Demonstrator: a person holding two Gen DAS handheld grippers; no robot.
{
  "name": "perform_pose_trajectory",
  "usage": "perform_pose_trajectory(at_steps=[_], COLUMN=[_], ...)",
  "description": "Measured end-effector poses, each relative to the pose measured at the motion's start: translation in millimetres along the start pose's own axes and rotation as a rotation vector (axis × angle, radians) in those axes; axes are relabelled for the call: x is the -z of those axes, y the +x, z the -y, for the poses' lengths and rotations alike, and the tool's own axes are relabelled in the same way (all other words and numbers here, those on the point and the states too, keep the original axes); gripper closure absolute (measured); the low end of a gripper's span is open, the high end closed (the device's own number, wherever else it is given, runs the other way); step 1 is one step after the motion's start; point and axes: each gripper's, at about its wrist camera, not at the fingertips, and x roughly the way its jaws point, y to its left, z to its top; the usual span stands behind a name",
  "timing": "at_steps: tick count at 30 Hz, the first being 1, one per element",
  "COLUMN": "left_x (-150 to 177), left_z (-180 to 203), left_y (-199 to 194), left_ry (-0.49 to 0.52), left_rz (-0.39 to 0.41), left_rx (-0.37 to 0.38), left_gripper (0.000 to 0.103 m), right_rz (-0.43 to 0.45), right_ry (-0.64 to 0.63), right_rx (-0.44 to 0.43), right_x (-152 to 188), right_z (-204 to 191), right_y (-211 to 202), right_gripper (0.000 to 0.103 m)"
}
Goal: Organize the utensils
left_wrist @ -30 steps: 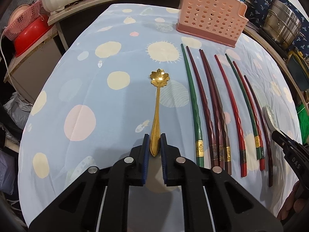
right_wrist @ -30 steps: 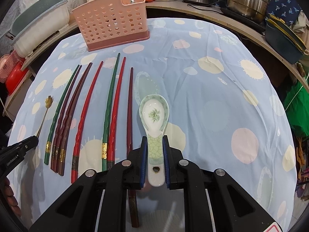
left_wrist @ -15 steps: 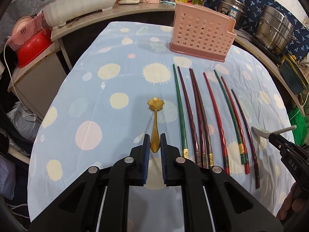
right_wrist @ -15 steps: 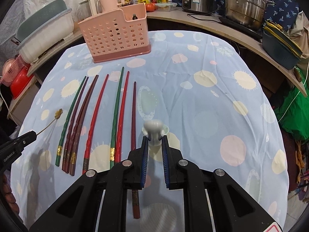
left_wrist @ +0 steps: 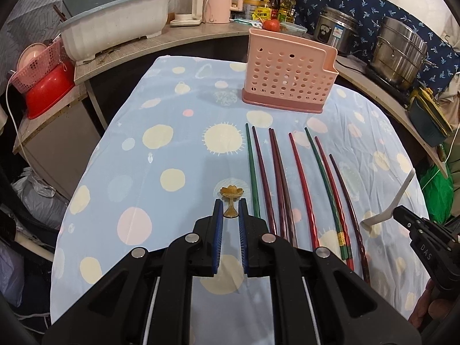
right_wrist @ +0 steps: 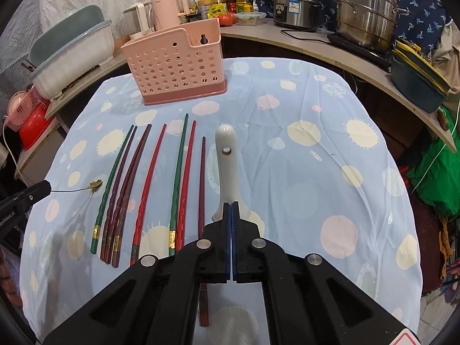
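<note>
My left gripper (left_wrist: 230,211) is shut on a small gold flower-shaped spoon (left_wrist: 231,194) and holds it in the air above the table. It shows at the left of the right wrist view (right_wrist: 95,185). My right gripper (right_wrist: 231,205) is shut on a white ceramic spoon (right_wrist: 227,161), lifted with its handle pointing away. That spoon shows at the right of the left wrist view (left_wrist: 394,199). Several green, red and dark chopsticks (left_wrist: 299,178) lie side by side on the dotted blue tablecloth (left_wrist: 161,155). A pink perforated utensil holder (left_wrist: 287,72) stands at the far end of the table, also in the right wrist view (right_wrist: 175,66).
A counter curves round the far side with a grey tub (left_wrist: 115,28), kettles (left_wrist: 198,3), bottles and steel pots (left_wrist: 399,49). A red bowl (left_wrist: 46,89) sits on a low shelf at the left. A green bag (right_wrist: 434,178) hangs off the table's right edge.
Both grippers have risen, lifting the gold spoon and the ceramic spoon off the cloth. The ceramic spoon has tipped from flat to handle-forward. The table looks farther below.
</note>
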Motion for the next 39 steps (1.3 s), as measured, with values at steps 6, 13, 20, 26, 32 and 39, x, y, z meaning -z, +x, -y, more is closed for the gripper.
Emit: perform_pose_trajectory(at_steps=[6, 13, 20, 26, 32, 39], left_x=[5, 10, 13, 15, 17, 18], left_z=[0, -2, -2, -1, -1, 2], left_y=[6, 12, 15, 16, 20, 20], left_ry=[0.000, -0.007, -0.009, -0.007, -0.013, -0.017], left_rz=[-0.018, -0.038, -0.048, -0.056, -0.065, -0.070], left_rx=[0.001, 0.002, 0.002, -0.002, -0.005, -0.016], left_gripper=[0.093, 0.093, 0.093, 0.093, 0.093, 0.093], right_rz=[0.002, -0.005, -0.028, -0.045, -0.013, -0.004], right_ry=[0.003, 0.037, 0.076, 0.089, 0.113, 0.108], right_rx=[0.009, 0.015, 0.016, 0.023, 0.035, 0.086], right_x=[4, 8, 13, 24, 23, -4], right_z=[2, 14, 27, 43, 63, 87], right_y=[3, 6, 14, 8, -8, 19], right_gripper=[0.060, 0.058, 0.059, 0.059, 0.059, 0.063])
